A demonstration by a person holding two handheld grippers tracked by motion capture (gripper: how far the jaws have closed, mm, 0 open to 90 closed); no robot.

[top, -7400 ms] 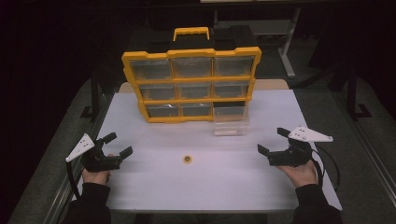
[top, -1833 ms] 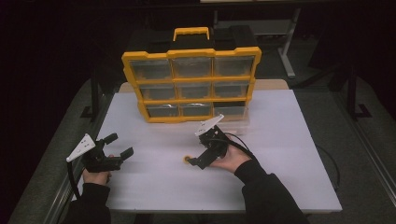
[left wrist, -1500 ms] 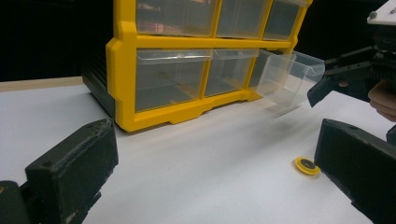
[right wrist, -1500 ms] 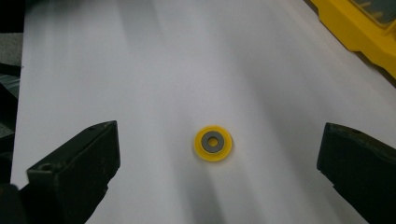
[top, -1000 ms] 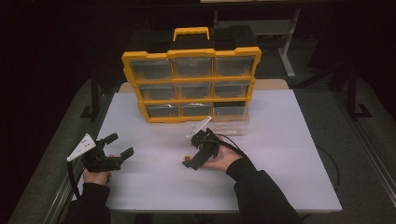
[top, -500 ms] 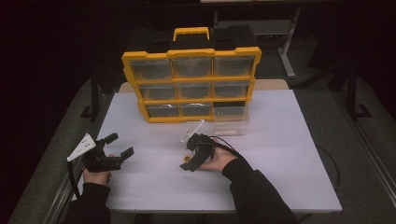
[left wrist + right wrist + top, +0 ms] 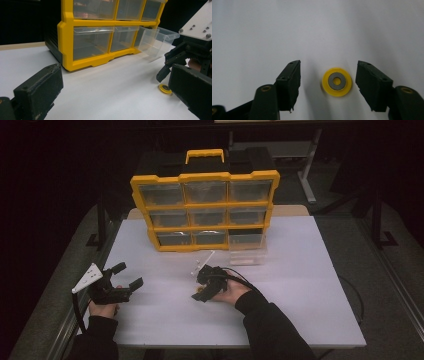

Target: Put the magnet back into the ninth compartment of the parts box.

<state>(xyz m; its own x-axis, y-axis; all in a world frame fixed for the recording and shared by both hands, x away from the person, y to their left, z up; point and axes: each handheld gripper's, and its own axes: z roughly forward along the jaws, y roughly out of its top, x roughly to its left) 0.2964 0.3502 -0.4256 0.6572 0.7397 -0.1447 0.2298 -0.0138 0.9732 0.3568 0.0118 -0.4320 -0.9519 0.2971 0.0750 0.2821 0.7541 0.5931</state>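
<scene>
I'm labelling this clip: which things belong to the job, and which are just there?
In the job:
small yellow ring with grey centre
right tongs, open around it, just closing
pulled-out clear plastic drawer

Just there:
yellow-framed drawer cabinet
left tongs, open
white table

The right hand-held gripper points down at mid-bench, its jaws just closing yet apart, seemingly touching nothing. The left hand-held gripper rests low at the left, jaws spread wide, forearm entering from below.

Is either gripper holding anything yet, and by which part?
Nothing held. The yellow washer lies between the closing right gripper fingers, untouched. Left gripper is open.
</scene>
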